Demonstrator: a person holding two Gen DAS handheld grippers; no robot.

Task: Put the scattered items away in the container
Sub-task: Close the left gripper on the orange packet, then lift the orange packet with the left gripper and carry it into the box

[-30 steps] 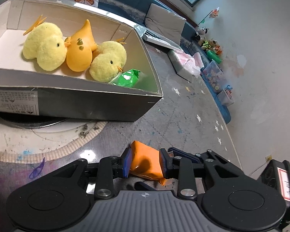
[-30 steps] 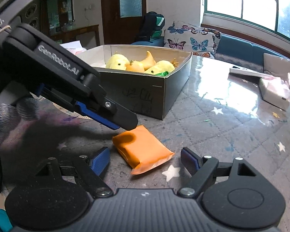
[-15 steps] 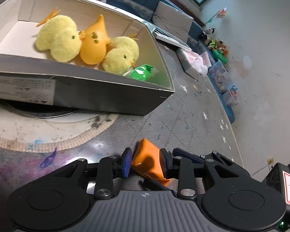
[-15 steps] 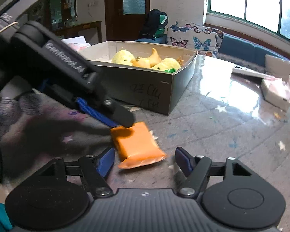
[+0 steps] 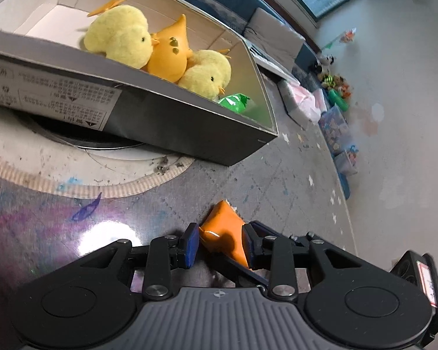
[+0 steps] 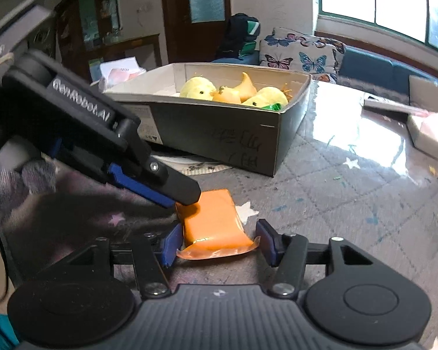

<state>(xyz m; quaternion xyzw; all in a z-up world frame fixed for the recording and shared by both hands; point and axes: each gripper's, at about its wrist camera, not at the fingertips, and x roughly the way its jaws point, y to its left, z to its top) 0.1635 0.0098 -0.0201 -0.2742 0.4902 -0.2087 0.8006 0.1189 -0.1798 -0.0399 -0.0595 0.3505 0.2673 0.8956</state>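
An orange soft packet (image 5: 224, 232) (image 6: 211, 221) is held a little above the table top. My left gripper (image 5: 220, 243) is shut on its end; it shows in the right wrist view as a black arm (image 6: 125, 157) coming from the left. My right gripper (image 6: 216, 243) is open, its blue pads on either side of the packet's near end. The grey cardboard box (image 5: 189, 125) (image 6: 233, 134) stands beyond, holding two yellow plush chicks (image 5: 122, 39), an orange drop-shaped toy (image 5: 169, 55) and a green packet (image 5: 235, 102).
A round white mat (image 5: 58, 160) lies under the box. A tissue pack (image 6: 432, 134) and a flat white item (image 6: 385, 105) lie at the table's far right. Sofa cushions (image 6: 300, 55) are behind; toys (image 5: 335, 87) lie on the floor beside the table.
My left gripper has lifted the orange packet and carried it nearer the right gripper, whose pads now flank it. The box looms closer in the left wrist view.
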